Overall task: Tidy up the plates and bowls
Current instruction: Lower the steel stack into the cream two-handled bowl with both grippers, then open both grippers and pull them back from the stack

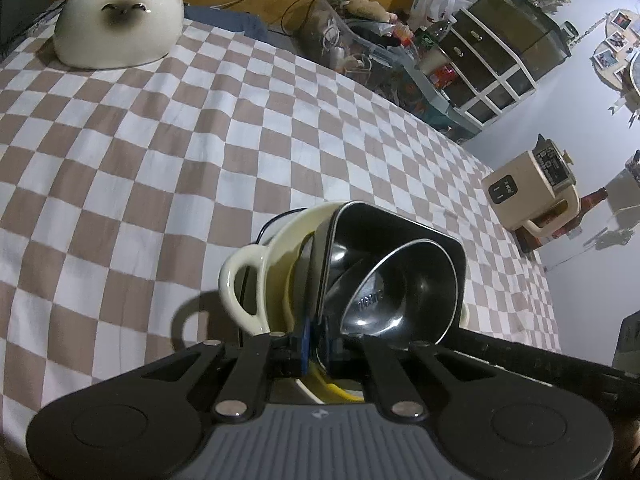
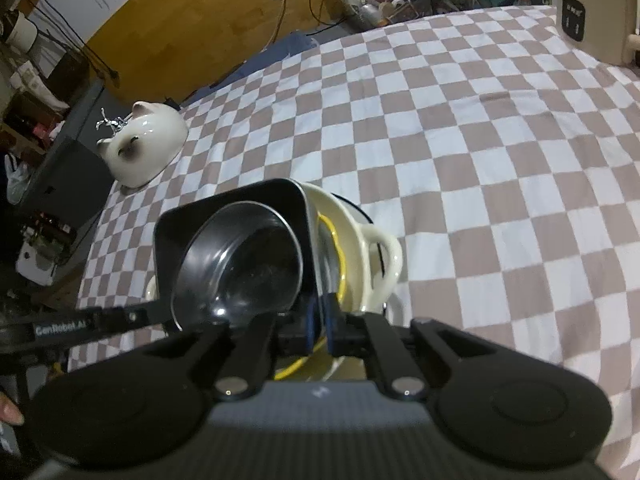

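Left wrist view: the left gripper (image 1: 314,344) is clamped shut on the rim of a nested stack just ahead of its fingertips. The blue pads (image 1: 304,340) pinch the edge of the steel tray (image 1: 400,232), and perhaps the plate (image 1: 306,268) under it; I cannot tell which layers are caught. A steel bowl (image 1: 400,292) sits in the tray, and all of it rests in a cream dish (image 1: 276,248) whose handle loops out to the gripper's left. The stack looks raised above the checked cloth (image 1: 160,140), which spreads wide ahead and to the left. A cat pot (image 1: 120,20) stands far ahead-left, well apart.

Right wrist view: the right gripper (image 2: 320,320) is likewise closed on the stack's opposite rim, its pads on the tray's edge beside a yellow-trimmed plate (image 2: 338,256). The bowl lies to this gripper's left, the dish handle to its right. The other gripper's arm crosses at lower left.

To carry well, I judge both hands should stay level with each other and move together, since the loose bowl could slide or the thin rim slip from the pads. Open cloth lies ahead and to the right. The cloth's edge drops off at left, near the cat pot, so I would set down toward the middle.
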Action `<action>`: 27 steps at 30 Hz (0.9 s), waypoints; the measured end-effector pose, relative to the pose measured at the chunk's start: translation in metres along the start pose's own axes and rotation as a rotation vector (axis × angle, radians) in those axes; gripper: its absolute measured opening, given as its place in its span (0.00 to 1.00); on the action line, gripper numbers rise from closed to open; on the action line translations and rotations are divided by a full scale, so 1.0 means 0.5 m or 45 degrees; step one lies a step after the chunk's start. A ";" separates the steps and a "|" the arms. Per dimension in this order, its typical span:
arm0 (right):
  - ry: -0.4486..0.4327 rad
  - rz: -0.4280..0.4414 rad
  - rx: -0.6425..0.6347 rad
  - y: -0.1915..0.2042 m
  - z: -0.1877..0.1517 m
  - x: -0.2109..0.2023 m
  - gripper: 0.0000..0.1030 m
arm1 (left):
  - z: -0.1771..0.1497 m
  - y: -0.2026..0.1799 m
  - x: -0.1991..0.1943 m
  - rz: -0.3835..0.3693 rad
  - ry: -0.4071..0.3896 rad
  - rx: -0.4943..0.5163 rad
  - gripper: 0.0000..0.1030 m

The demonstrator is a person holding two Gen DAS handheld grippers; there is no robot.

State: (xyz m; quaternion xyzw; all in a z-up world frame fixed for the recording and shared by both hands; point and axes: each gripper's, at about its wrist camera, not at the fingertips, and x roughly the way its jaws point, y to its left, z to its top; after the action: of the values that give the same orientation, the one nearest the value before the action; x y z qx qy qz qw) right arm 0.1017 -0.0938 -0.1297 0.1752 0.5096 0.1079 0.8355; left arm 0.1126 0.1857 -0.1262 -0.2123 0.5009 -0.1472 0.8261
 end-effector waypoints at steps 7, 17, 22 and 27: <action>-0.055 -0.013 -0.062 0.020 -0.005 -0.030 0.05 | 0.000 -0.009 -0.017 -0.014 -0.030 0.017 0.06; -0.075 -0.019 -0.048 0.010 -0.003 -0.048 0.11 | 0.006 0.007 -0.033 0.023 -0.067 0.010 0.32; -0.136 -0.083 -0.069 0.017 0.001 -0.065 0.33 | 0.022 -0.009 -0.066 0.107 -0.114 0.065 0.56; -0.251 -0.157 -0.135 0.038 0.001 -0.114 0.59 | 0.030 -0.042 -0.119 0.110 -0.222 0.131 0.88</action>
State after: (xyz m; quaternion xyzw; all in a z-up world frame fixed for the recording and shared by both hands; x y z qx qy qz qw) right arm 0.0761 -0.0969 -0.0755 0.1088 0.4284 0.0653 0.8947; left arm 0.0982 0.1975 -0.0643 -0.1599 0.4276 -0.1181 0.8818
